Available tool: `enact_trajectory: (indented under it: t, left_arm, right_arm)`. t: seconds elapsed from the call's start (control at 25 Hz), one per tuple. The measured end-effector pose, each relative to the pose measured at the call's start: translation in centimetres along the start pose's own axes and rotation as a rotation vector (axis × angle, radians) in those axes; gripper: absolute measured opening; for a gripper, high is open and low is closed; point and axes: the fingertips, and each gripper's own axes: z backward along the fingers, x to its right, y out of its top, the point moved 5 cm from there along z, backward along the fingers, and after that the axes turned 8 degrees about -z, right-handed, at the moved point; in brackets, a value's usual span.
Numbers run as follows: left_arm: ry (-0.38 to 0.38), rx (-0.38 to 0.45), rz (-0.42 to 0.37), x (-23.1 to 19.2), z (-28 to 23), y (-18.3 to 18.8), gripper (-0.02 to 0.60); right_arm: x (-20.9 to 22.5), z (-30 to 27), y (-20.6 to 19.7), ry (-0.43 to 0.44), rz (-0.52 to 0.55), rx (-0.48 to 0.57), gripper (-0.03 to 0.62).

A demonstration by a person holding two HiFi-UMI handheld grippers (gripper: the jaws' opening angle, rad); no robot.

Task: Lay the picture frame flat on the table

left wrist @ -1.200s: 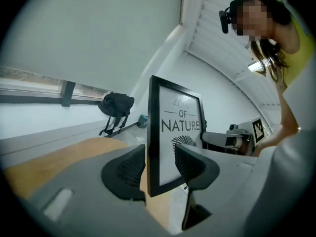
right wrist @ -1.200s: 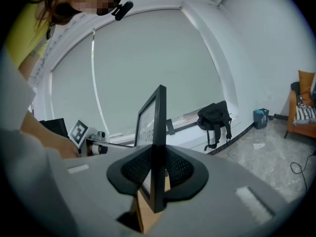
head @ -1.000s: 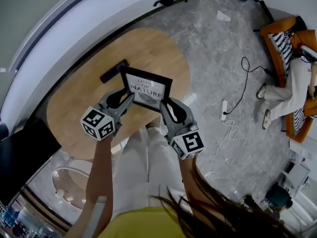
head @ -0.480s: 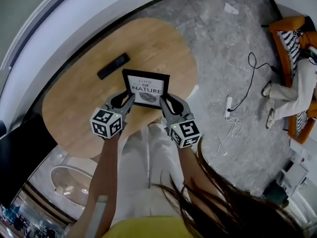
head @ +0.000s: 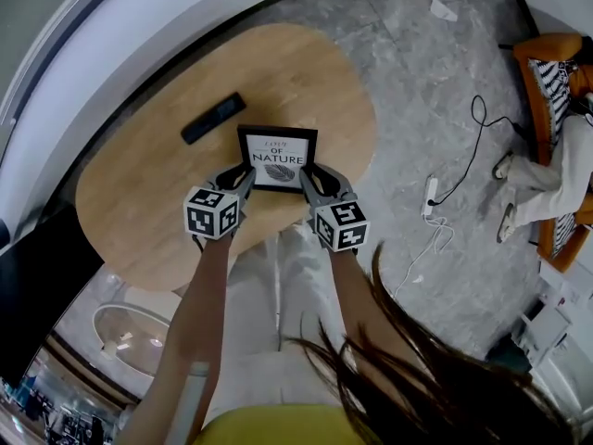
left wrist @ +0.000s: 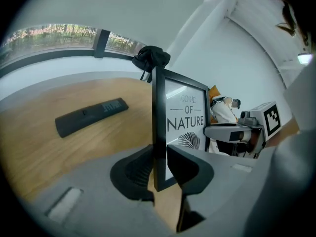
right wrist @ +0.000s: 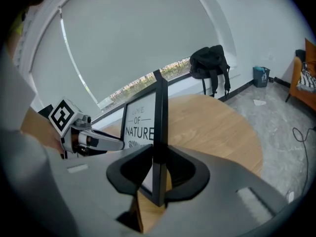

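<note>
remote point(head: 213, 118) — on table point(head: 139, 193) | picture frame point(head: 277, 158) — right of remote

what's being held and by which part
The frame: left gripper, jaws just closed further, on its lower left edge; right gripper on its lower right edge.

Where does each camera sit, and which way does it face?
Head view: on the person's head, looking steeply down at the oval wooden table; both forearms, white trousers and hair show.
Left gripper view: on the left gripper, looking along its jaws, just closed further on the black-framed picture; black remote control beyond.
Right gripper view: on the right gripper, looking along jaws clamping the picture's other edge.
Shared: each gripper view shows the other gripper.
</note>
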Motion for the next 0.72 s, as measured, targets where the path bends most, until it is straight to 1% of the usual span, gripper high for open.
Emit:
enact_trajectory:
  t: [0.12,0.28,0.4,0.6,0.72]
  left_arm:
    - [0.011,-0.044,0.028,-0.5,-0.7,-1.0,0.078]
    - [0.02,-0.057,0.061,-1.0,-1.4,-1.6,0.08]
    - [0.024,-0.075,0.066,-1.3,-1.9,-1.5,0.08]
    - [0.019,-0.104,0.062,-1.9,-2.8,-1.6,0.083]
    - [0.017,-0.124,0.063,-2.1,-3.2,-1.8,0.086]
  right_arm:
    - [0.7,-1.2,-0.8,-0.014,-0.013,-0.054,0.083]
    - [1.4,-2.3,-1.3,-0.031,-0.062,-0.096,0.083]
    - [2.0,-3.1,-1.5,-0.06,-0.093,-0.125,0.087]
    - [2.7,-4.2,-1.5,-0.096,-0.097,-0.166,0.094]
    - [3.0,-4.6,-1.6,-0.114,-0.138,-0.18,0.094]
